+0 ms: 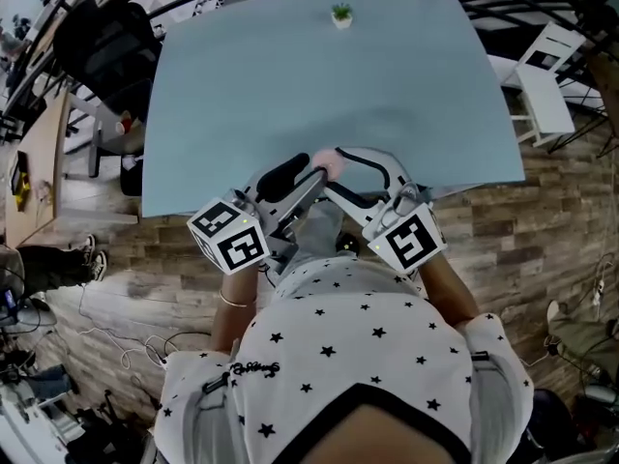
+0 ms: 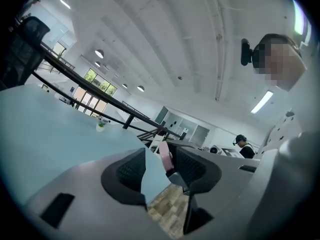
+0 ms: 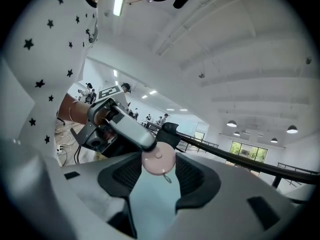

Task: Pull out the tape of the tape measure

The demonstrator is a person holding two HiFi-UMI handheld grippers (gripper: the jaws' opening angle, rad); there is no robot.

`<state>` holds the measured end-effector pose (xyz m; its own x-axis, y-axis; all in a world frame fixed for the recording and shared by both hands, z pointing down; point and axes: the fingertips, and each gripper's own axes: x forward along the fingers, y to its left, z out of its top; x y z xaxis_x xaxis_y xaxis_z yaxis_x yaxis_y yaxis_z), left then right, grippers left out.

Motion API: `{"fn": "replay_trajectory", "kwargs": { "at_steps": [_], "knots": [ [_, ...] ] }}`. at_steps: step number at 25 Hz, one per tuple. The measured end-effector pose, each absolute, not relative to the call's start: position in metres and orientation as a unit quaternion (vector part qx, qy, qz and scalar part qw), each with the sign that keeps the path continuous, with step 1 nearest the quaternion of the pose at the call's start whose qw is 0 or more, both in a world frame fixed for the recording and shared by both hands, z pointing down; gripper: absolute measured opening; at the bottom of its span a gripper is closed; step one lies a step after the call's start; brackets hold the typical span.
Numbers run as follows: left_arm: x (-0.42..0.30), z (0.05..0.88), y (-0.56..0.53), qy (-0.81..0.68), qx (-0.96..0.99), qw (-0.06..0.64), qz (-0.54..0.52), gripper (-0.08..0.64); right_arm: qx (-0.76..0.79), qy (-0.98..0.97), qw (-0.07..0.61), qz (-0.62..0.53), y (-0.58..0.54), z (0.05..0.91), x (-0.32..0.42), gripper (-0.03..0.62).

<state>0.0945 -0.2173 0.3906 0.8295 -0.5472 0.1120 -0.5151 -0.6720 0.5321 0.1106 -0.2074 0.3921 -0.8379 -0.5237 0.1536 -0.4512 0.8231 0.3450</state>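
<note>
A small round pink tape measure (image 1: 327, 165) is held in the air over the near edge of the light blue table (image 1: 319, 85). My right gripper (image 1: 335, 174) is shut on it: in the right gripper view the pink disc (image 3: 158, 160) sits between the two fingertips of that gripper (image 3: 159, 168), with a small metal tab (image 3: 166, 178) hanging under it. My left gripper (image 1: 295, 178) points at the disc from the left with its jaws open. In the left gripper view the tape measure (image 2: 165, 156) shows edge-on beside the right finger of that gripper (image 2: 160, 170). No drawn-out tape shows.
A tiny potted plant (image 1: 341, 14) stands at the table's far edge. White chairs (image 1: 542, 85) are at the right and a black chair (image 1: 111, 42) at the left. Wood floor lies below the grippers. Other people stand far off in the room.
</note>
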Motion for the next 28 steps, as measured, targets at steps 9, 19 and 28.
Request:
{"fn": "replay_trajectory", "kwargs": {
  "at_steps": [9,19,28],
  "knots": [
    [0.104,0.387,-0.21,-0.257,0.915,0.307,-0.043,0.093,0.259,-0.944,0.124,-0.162,-0.199,0.39,0.108,0.21],
    [0.079,0.383,-0.214,-0.304,0.905,0.297,-0.033,0.086,0.257,-0.94,0.161,-0.158,-0.204,0.406,0.11,0.183],
    [0.077,0.39,-0.206,-0.295,0.905,0.306,-0.019,0.086,0.243,-0.935,0.185,-0.18,-0.202,0.417,0.098,0.11]
  ]
}}
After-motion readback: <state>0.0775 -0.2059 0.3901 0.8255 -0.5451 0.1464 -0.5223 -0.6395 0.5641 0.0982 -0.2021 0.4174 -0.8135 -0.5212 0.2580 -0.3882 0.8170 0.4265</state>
